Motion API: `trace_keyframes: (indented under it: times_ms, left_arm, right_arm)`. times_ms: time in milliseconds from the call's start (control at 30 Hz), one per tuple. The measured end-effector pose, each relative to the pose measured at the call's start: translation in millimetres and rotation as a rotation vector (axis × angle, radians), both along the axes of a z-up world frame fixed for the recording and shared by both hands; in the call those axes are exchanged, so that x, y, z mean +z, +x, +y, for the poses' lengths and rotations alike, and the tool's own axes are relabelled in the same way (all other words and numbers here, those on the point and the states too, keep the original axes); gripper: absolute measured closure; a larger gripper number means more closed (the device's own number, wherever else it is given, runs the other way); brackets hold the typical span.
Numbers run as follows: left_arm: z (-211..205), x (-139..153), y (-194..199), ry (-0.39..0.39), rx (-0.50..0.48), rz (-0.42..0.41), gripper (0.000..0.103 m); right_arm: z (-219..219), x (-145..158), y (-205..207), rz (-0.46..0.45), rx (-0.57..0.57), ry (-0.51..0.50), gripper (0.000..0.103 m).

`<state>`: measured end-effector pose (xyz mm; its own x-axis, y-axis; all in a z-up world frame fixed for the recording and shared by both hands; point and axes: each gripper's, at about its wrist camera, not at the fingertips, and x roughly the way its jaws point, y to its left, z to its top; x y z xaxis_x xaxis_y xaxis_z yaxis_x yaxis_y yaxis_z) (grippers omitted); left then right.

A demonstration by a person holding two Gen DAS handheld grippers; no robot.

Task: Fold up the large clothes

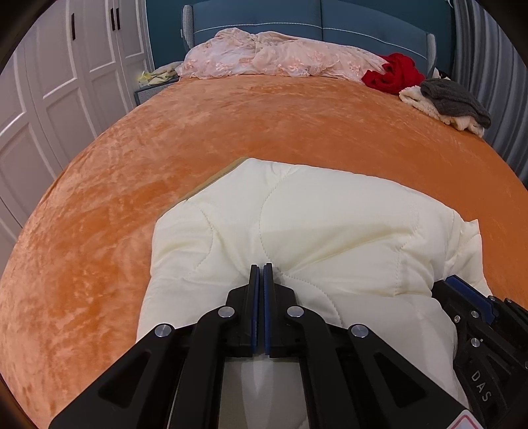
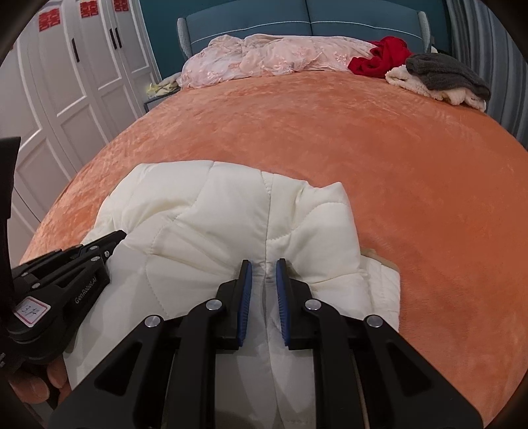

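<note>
Left wrist view: your left gripper [image 1: 263,268] points down at the cream quilted jacket [image 1: 316,224], pads pressed flat together with barely a slit between them. Tips sit on a dimple in the fabric; whether any cloth is pinched in there, you cannot tell. Your right gripper [image 1: 462,287] shows at the lower right edge, against the jacket's side.

Right wrist view: your right gripper [image 2: 264,264] has its jaws a narrow gap apart, blue pads [image 2: 282,290] on either side of a raised fold along the jacket's seam [image 2: 268,211]. Cloth fills the gap and the pads press on it. Left gripper [image 2: 115,236] enters from the left, tips on the jacket.

Jacket lies bunched on the near part of the orange bedspread [image 2: 412,165], partly lifted between the two grippers, a quilted inner layer [image 2: 386,283] showing at its right edge.

Far end of bed: pink bedding [image 2: 264,52] against the blue headboard [image 2: 307,19], red garment [image 2: 379,61], grey and cream pile [image 2: 439,79] at the right. White wardrobe [image 2: 76,82] stands to the left.
</note>
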<state>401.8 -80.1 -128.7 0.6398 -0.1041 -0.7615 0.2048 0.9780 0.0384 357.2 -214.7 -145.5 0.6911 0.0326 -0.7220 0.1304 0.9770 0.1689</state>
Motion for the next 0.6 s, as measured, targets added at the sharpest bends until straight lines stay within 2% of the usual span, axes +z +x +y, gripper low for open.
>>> trace_keyframes:
  times_ms: [400,600]
  left_arm:
    - [-3.4,-10.8,-0.2,0.015,0.014,-0.041,0.103]
    - [-1.1,-1.5,-5.1,0.021,0.011,-0.023,0.102]
  right_arm:
    - [3.9,-6.2,0.0,-0.048,-0.021,-0.027,0.089]
    - [-1.6,3.2,-2.7,0.01,0.0,0.001,0.088]
